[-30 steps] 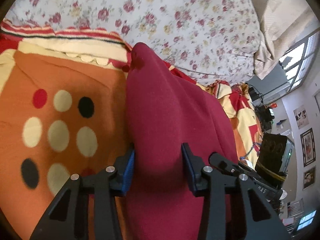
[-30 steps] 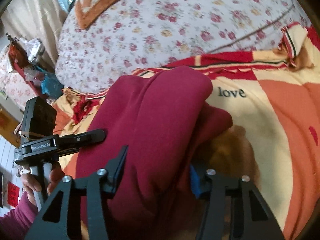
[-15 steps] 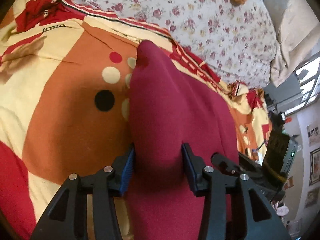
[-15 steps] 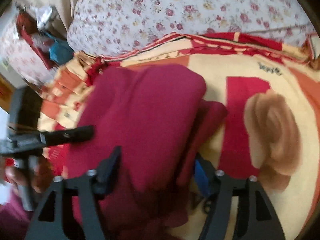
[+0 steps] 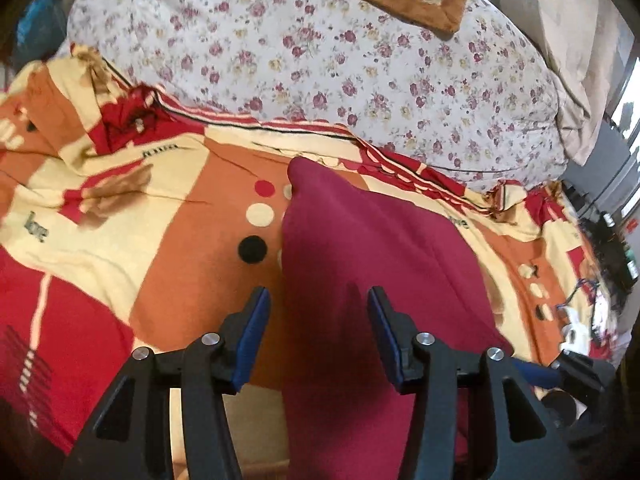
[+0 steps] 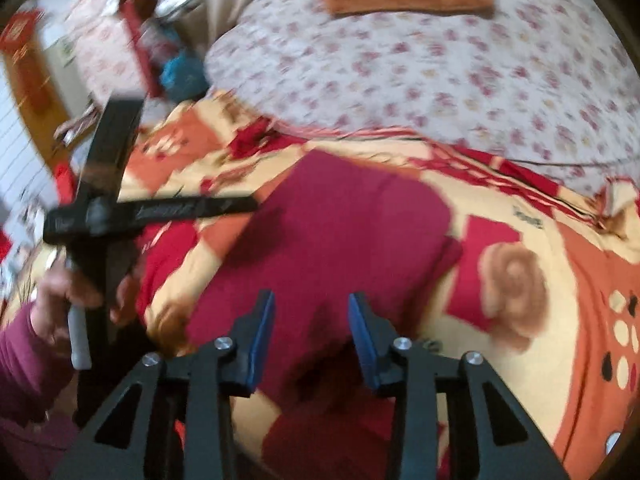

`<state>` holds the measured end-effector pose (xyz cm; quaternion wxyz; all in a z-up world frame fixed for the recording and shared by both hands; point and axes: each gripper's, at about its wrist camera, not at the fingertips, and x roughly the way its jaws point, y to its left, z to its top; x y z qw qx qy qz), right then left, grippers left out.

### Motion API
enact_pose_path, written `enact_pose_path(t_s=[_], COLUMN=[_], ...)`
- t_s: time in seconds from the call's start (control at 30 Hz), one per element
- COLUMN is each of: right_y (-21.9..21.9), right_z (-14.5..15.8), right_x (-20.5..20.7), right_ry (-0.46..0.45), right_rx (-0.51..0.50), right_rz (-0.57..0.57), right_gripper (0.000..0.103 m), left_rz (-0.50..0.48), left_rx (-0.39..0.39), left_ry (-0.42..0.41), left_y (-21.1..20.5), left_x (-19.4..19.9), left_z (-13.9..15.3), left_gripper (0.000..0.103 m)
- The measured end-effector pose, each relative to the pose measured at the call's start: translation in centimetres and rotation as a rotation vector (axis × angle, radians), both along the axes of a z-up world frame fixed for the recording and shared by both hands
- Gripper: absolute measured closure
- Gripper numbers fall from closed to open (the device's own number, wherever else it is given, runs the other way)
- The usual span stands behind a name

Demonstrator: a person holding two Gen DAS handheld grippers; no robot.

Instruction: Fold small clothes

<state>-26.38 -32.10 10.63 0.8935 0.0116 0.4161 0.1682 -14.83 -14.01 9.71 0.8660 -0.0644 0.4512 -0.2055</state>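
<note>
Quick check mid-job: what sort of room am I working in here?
Most likely a bedroom: the maroon garment lies on a patterned bedspread, with a bulky floral quilt behind and a curtained window at the right.

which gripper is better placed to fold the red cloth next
Probably the right gripper: it is open, centred over the near edge of the red cloth. The left gripper is also open but straddles the cloth's left edge.

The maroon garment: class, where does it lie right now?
In both wrist views the maroon garment lies folded on the patterned bedspread, below the floral quilt.
</note>
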Motion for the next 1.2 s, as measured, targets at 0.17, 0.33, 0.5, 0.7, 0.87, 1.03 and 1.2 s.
enact_pose_path(t_s=[0.17,0.33,0.5,0.7,0.87,1.03,1.2], right_y=[-1.4,-2.5,-2.1,-2.6,-2.6,-1.4,-0.7], right_z=[-3.8,-4.0,-2.0,0.1,0.6,1.2,1.4], right_x=[-0.6,-1.5,-2.7,-2.3,-1.4,-0.6,0.0], right_ry=[0.101,0.100,0.072,0.023,0.018,-0.012,-0.025], right_rx=[-0.110,-0.042,-0.049,-0.025,0.012,-0.026,-0.047], right_rz=[-0.106,-0.138,-0.149,-0.241,-0.304,-0.328,-0.355], right_gripper=[0.084,0.083,0.072,0.054,0.036,0.029,0.024], left_rz=[-0.002,0.005,0.016,0.033,0.050,0.054,0.055], left_rx=[0.076,0.092,0.122,0.123,0.136,0.151,0.161], left_ry=[-0.075,-0.117,-0.157,-0.189,-0.215,-0.207,-0.220], left_y=[-0.4,-0.7,-1.1,-1.1,-0.8,-0.7,-0.6], left_x=[-2.4,-3.9,-5.1,-6.1,-6.8,-7.0,-7.0], left_z=[0.9,1.4,2.2,3.3,4.2,4.3,4.3], left_gripper=[0.074,0.074,0.074,0.074,0.074,0.074,0.074])
